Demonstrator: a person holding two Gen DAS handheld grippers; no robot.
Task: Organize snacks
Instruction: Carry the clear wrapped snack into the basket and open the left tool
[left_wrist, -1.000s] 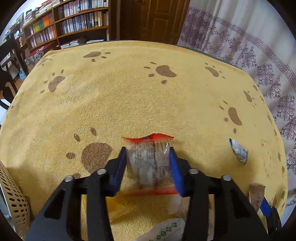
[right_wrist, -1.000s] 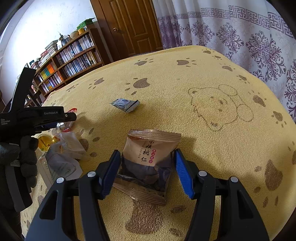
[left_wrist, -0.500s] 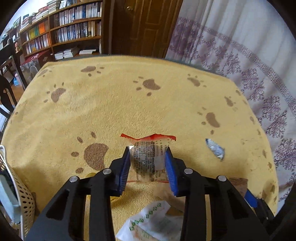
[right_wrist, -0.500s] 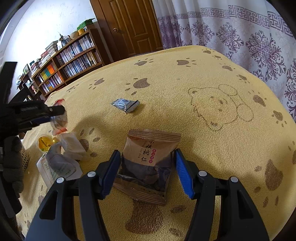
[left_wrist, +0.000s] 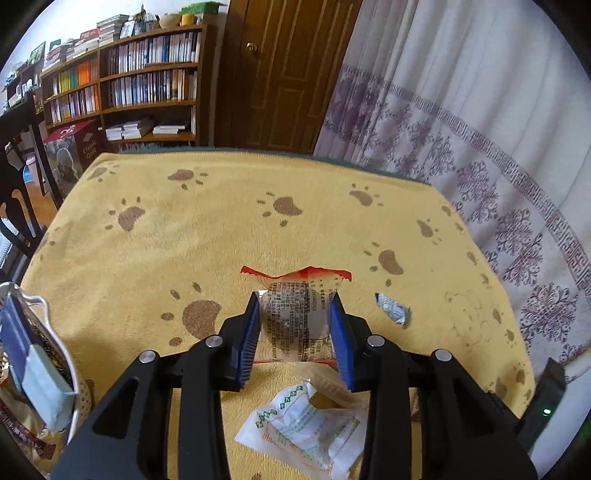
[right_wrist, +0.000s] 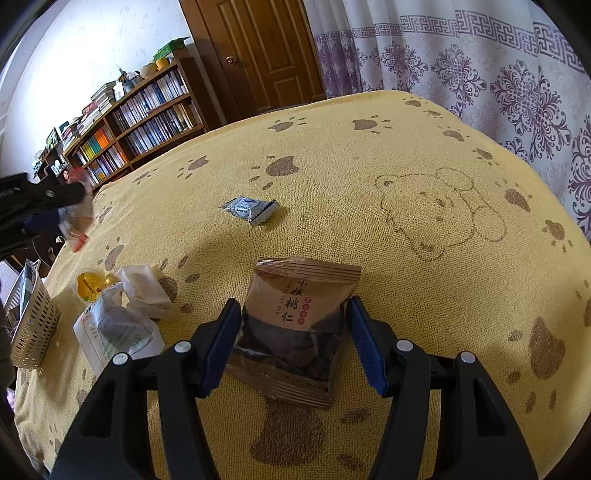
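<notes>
Two claws are at work over the yellow paw-print worktop. The left claw is closed on a clear red-edged snack packet and holds it up off the cloth. The right claw stands wide open around a brown walnut-kernel pouch that lies flat on the cloth, its pads either side and not visibly pressing on it.

The step in hand looks like carrying the lifted packet to the perforated cream basket, which sits at the worktop's left edge and already holds some packs. That calls for a swing leftward and a release above the rim; the right claw would need to close on the pouch before any lift.

Around: a white green-patterned packet directly below the left claw, a crumpled translucent wrapper and a small yellow jelly cup near the basket, and a small blue-and-silver sachet well apart toward the middle. The loose packets lie between the held packet and the basket, so a low pass could sweep them.
</notes>
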